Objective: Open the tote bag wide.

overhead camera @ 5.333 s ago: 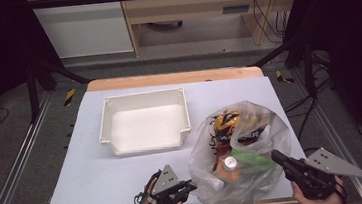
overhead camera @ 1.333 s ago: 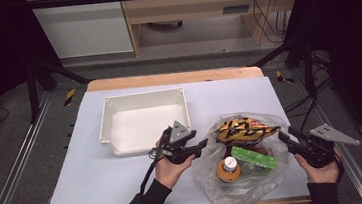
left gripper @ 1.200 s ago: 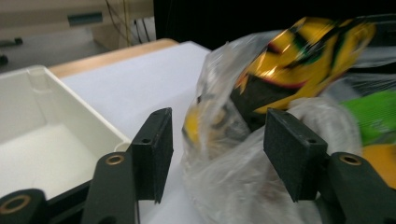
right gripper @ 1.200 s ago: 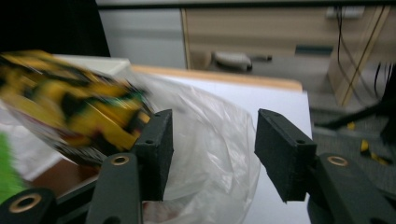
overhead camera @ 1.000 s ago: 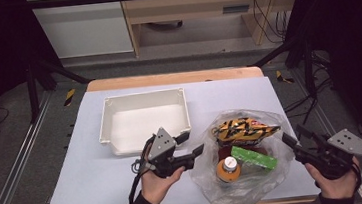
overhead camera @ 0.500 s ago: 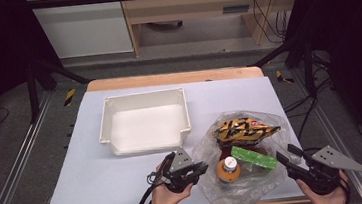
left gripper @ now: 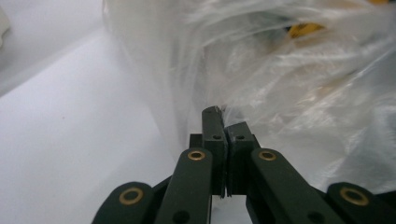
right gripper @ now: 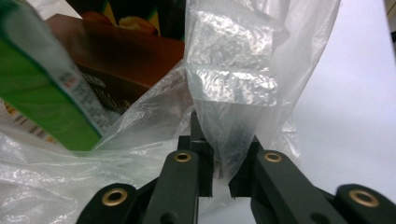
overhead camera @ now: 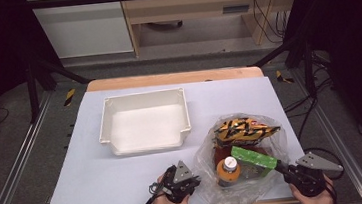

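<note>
A clear plastic bag (overhead camera: 250, 188) lies at the table's front right. It holds a yellow-and-black snack packet (overhead camera: 242, 129), a green box (overhead camera: 253, 156) and an orange bottle (overhead camera: 227, 172). My left gripper (overhead camera: 195, 181) sits low at the bag's left side. In the left gripper view its jaws (left gripper: 223, 116) are pressed together with a sliver of the bag's film (left gripper: 261, 70) at their tips. My right gripper (overhead camera: 279, 167) is at the bag's right side. Its jaws (right gripper: 219, 140) have just been closing and pinch a fold of film (right gripper: 231, 88), next to the green box (right gripper: 42, 88).
An empty white tray (overhead camera: 145, 138) stands left of centre, behind the left gripper. A light sheet (overhead camera: 91, 181) covers the table, whose front edge runs just under both hands. Metal rails (overhead camera: 10, 178) flank the table.
Both hands have dropped to the table and come toward the front edge. The jaws of both grippers have closed at the bag's left and right sides.
</note>
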`<state>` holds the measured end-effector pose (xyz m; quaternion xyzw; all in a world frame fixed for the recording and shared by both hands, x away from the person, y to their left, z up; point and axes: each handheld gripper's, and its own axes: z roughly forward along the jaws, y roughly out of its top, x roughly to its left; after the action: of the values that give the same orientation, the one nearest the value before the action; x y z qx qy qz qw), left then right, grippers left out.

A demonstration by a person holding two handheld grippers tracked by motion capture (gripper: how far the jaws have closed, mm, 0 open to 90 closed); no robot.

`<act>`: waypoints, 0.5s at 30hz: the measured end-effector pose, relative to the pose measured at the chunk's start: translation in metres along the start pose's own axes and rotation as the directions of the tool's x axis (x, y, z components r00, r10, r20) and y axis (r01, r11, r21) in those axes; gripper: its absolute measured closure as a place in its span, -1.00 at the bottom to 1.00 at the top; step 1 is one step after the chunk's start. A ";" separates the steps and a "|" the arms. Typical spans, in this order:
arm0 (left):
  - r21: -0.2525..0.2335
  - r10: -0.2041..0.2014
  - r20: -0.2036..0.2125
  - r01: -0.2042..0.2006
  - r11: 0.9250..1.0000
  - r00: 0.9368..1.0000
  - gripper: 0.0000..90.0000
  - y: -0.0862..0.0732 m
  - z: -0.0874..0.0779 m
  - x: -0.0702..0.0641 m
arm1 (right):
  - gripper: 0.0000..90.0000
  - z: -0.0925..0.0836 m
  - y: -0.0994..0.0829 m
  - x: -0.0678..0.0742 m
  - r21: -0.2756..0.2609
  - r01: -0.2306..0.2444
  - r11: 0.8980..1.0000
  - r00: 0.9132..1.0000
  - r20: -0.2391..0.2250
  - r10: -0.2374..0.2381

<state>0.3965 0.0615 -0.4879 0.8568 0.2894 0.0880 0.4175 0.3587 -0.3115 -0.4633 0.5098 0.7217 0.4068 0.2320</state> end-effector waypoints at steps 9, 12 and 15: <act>-0.012 0.023 -0.029 -0.023 1.000 0.999 0.88 0.000 0.001 -0.002 | 0.90 0.013 -0.005 -0.008 0.078 0.021 0.997 0.995 0.092 -0.028; -0.019 0.031 -0.039 -0.032 0.999 0.999 0.84 0.000 0.002 -0.002 | 0.87 0.023 -0.009 -0.010 0.111 0.028 0.993 0.994 0.101 -0.039; -0.020 0.035 -0.046 -0.036 0.999 0.998 0.80 0.000 0.002 -0.002 | 0.77 0.024 -0.009 -0.011 0.099 0.015 0.995 0.996 0.089 -0.024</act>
<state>0.3955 0.0585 -0.4887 0.8552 0.2827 0.1180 0.4180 0.3761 -0.3142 -0.4853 0.5314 0.7346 0.3450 0.2427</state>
